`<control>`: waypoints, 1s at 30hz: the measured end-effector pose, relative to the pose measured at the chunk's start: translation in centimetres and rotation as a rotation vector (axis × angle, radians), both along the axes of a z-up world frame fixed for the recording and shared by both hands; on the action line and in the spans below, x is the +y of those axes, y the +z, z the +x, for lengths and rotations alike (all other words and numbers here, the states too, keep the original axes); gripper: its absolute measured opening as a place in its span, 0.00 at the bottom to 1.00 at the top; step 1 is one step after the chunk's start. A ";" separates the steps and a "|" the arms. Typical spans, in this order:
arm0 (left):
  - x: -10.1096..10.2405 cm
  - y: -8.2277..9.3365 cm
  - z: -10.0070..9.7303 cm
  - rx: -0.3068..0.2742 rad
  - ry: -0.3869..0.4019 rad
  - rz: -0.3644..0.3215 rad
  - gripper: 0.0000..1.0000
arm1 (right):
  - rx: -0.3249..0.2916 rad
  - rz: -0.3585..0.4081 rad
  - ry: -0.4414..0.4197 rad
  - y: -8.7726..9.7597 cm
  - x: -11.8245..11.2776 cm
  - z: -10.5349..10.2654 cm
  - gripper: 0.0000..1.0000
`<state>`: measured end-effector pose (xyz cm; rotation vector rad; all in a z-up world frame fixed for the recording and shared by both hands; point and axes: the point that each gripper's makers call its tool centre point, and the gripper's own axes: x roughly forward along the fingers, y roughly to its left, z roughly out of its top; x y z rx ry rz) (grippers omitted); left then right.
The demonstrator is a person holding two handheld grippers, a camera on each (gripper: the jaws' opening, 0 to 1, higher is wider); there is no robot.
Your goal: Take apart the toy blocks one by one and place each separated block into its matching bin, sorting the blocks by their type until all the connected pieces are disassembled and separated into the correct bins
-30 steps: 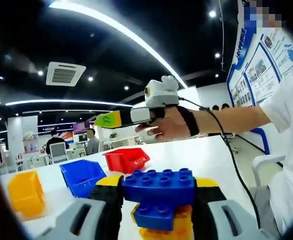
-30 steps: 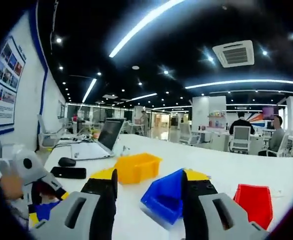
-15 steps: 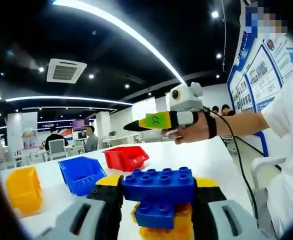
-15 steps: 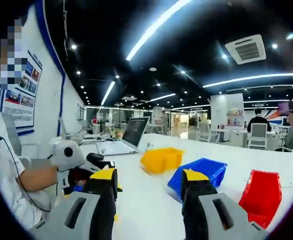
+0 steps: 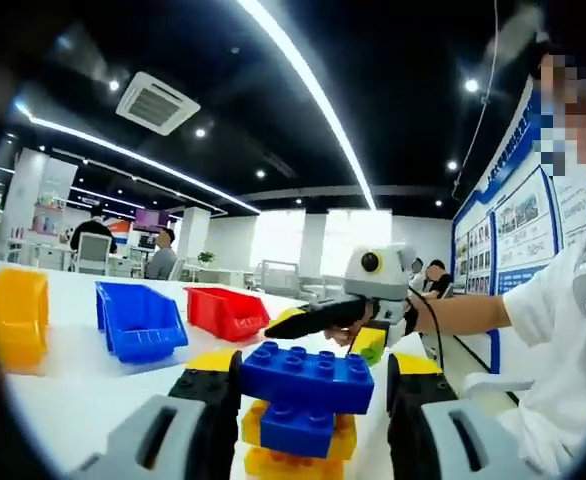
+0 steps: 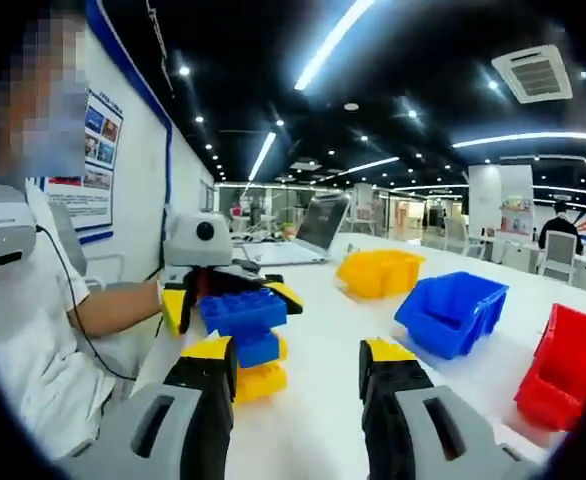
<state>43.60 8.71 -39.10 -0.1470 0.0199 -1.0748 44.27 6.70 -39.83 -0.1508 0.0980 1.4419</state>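
Block stack (image 5: pixel 305 400), lower centre of my left gripper view: wide blue studded brick over a smaller blue one, yellow bricks beneath, pinched by my left gripper (image 5: pixel 313 395). My right gripper (image 6: pixel 298 385): jaws spread, empty.

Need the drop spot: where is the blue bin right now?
The blue bin sits on the white table between the yellow bin and the red bin.

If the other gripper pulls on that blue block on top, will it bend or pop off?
The blue block looks like hard, glossy plastic, so it probably won't bend. It is studded onto a smaller blue piece and yellow blocks, so it would likely snap off in one go. The left gripper holds the stack, which should steady it.
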 end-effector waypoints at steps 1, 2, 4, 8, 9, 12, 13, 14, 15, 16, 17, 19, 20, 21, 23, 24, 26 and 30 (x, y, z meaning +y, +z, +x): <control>0.0 0.0 -0.1 0.002 -0.003 -0.003 0.59 | 0.005 -0.002 0.016 -0.2 0.1 -0.2 0.49; -0.1 0.1 -0.1 0.003 -0.009 -0.004 0.59 | -0.009 -0.007 0.024 -0.4 0.4 -0.3 0.50; -0.2 0.2 -0.3 0.002 -0.018 -0.012 0.58 | -0.011 -0.015 0.057 -0.7 0.7 -0.6 0.50; -0.3 0.3 -0.3 0.004 -0.018 -0.019 0.52 | -0.020 -0.052 0.096 -1.6 1.4 -0.8 0.48; -0.4 0.3 -0.4 0.006 -0.023 -0.020 0.52 | -0.009 -0.035 0.113 -1.3 1.7 -1.1 0.47; -0.6 0.2 -0.4 -0.003 -0.025 -0.011 0.53 | -0.012 -0.043 0.124 -1.4 2.0 -1.3 0.43; -0.7 0.2 -0.4 -0.011 -0.022 -0.004 0.53 | -0.022 -0.052 0.142 -1.6 2.2 -1.6 0.42; -0.8 0.1 -0.4 -0.013 -0.024 0.001 0.53 | -0.009 -0.048 0.154 -1.5 2.3 -2.0 0.41; -0.8 0.1 -0.4 -0.019 -0.023 0.007 0.54 | -0.016 -0.046 0.159 -1.4 2.4 -2.2 0.39; -0.8 0.0 -0.4 -0.023 -0.022 0.010 0.54 | -0.022 -0.047 0.166 -1.3 2.4 -2.5 0.37; -0.8 0.0 -0.4 -0.026 -0.021 0.013 0.54 | -0.024 -0.047 0.169 -1.3 2.4 -2.6 0.35; -0.7 0.0 -0.4 -0.027 -0.021 0.015 0.54 | -0.028 -0.049 0.171 -1.3 2.4 -2.8 0.34; -0.7 0.0 -0.4 -0.029 -0.022 0.016 0.54 | -0.033 -0.050 0.169 -1.3 2.3 -2.8 0.34; -0.7 0.0 -0.4 -0.030 -0.021 0.017 0.54 | -0.034 -0.051 0.169 -1.3 2.2 -2.8 0.34; -0.8 0.1 -0.4 -0.033 -0.019 0.021 0.54 | -0.046 -0.054 0.172 -1.2 2.1 -3.0 0.32; -0.8 0.1 -0.4 -0.034 -0.020 0.022 0.54 | -0.050 -0.055 0.174 -1.2 2.1 -3.1 0.31; -1.0 0.0 -0.5 -0.033 -0.029 0.022 0.54 | -0.073 -0.062 0.186 -1.2 2.0 -3.4 0.30; -1.0 0.0 -0.8 -0.024 -0.046 0.012 0.54 | -0.076 -0.054 0.200 -1.2 2.0 -3.7 0.30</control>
